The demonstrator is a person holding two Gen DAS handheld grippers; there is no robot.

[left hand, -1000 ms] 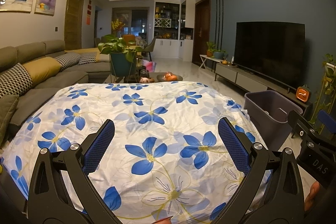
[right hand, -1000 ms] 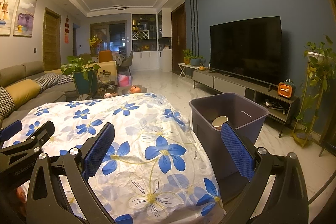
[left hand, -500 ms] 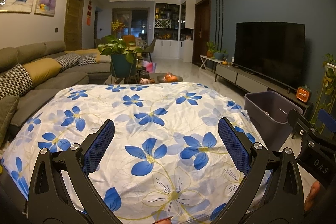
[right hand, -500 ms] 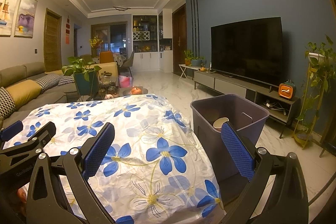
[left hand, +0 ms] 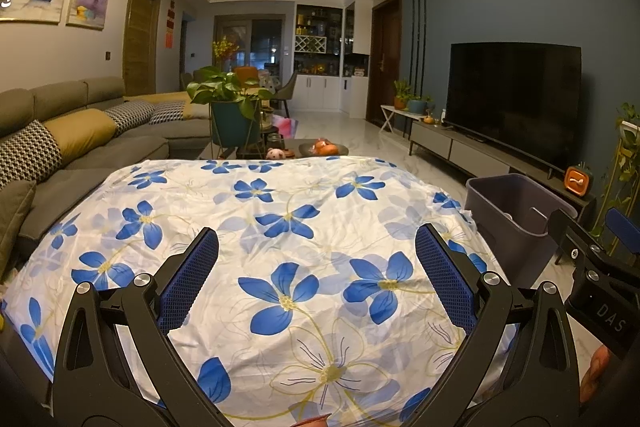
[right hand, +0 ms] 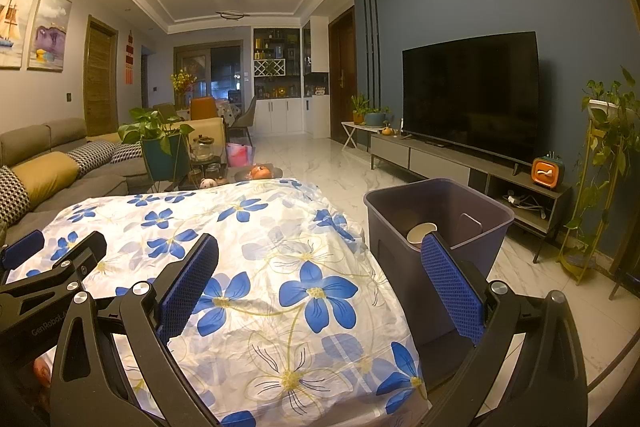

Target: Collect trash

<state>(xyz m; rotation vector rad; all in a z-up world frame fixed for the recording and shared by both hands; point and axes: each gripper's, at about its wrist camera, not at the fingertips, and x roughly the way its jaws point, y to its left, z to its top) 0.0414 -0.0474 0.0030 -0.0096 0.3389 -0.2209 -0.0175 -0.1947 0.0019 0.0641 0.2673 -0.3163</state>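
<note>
A long living room stretches ahead, with a grey sofa (left hand: 72, 151) along the left wall and a big dark television (right hand: 468, 93) on the blue wall to the right. In the foreground sits the surface (left hand: 280, 227), draped in a white cloth printed with blue flowers; no loose rubbish shows on the cloth from either view. Just beside its right edge, on the marble floor, stands a dark purple bin (right hand: 440, 223), open at the top. Inside it, against the near wall, lies a paper cup (right hand: 420, 231), tipped so its pale mouth faces up.

Beyond the far edge of the surface is a potted plant in a teal pot (left hand: 232, 115), and a low round tray of orange fruit (left hand: 324, 148).

The left gripper (left hand: 316, 279) hangs over the near part of the cloth, its blue-padded fingers (left hand: 188, 283) spread wide and holding nothing. The right gripper (right hand: 320, 283) hovers over the cloth's right side, likewise spread wide and empty, its right pad in front of the bin.
</note>
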